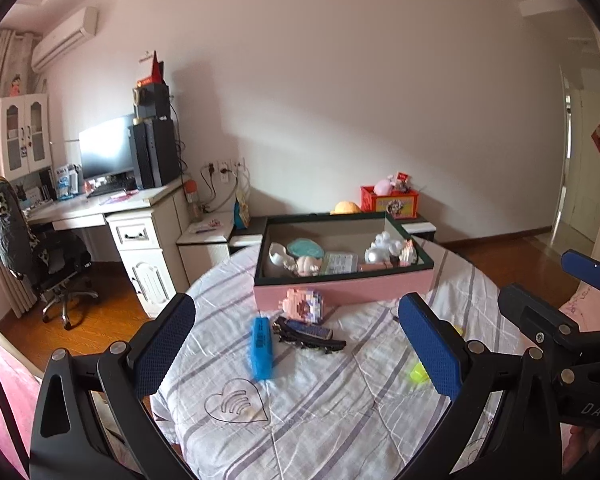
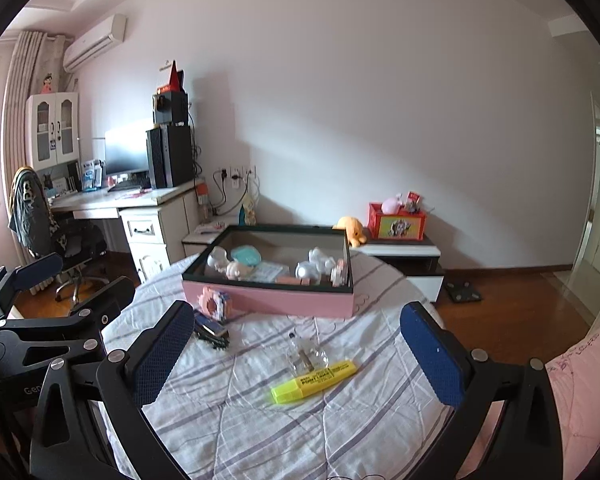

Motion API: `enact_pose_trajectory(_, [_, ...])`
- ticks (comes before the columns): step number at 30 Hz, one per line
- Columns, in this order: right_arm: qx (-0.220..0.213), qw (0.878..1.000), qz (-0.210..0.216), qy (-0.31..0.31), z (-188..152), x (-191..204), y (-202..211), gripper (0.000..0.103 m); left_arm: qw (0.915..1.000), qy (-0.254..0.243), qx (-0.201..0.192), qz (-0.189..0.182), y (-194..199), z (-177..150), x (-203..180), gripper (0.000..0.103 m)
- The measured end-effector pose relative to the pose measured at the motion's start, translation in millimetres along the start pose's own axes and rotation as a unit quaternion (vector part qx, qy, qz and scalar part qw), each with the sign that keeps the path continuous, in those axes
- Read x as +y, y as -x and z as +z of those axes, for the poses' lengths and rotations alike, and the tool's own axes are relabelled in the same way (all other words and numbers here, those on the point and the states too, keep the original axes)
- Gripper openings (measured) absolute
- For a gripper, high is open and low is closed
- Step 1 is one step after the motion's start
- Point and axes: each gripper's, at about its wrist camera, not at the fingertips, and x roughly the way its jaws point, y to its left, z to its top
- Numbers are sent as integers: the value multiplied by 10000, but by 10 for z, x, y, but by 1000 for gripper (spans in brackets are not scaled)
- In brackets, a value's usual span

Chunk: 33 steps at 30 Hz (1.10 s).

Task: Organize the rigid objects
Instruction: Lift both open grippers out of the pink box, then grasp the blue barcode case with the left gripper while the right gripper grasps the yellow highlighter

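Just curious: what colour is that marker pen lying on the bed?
Bright yellow highlighter with black lettering, clearest in the right wrist view.

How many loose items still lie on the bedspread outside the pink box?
5: block figure against the box front, blue case, dark clip pile beside it, clear bottle, yellow highlighter. Others may be hidden.

A yellow highlighter (image 2: 314, 382) on the bed reads "POINTLINER"; "DAS" shows on the right tongs' (image 1: 592, 410) black body.
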Motion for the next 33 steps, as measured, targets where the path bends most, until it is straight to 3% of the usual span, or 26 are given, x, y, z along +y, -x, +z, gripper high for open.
enact_pose_trajectory(7, [561,9981,-112,-236,-285,-234,-388,103,9974,84,711,-29,-490,-334,121,103])
enact_pose_trajectory(16, [1427,9878,-152,-607,-709,-483,-937,103,9862,505,1578,-44,-1049,-633,337,103])
enact_pose_trajectory(27, [1727,9827,-141,-649,-834,-568,-1277,103,9789,663,1888,-423,-1484,-574,112,103])
enact_pose_trajectory(33, [1790,9809,-113,-754,-842,-649,-1354,103,9775,610,2004,-249,-1785,-510,-84,103])
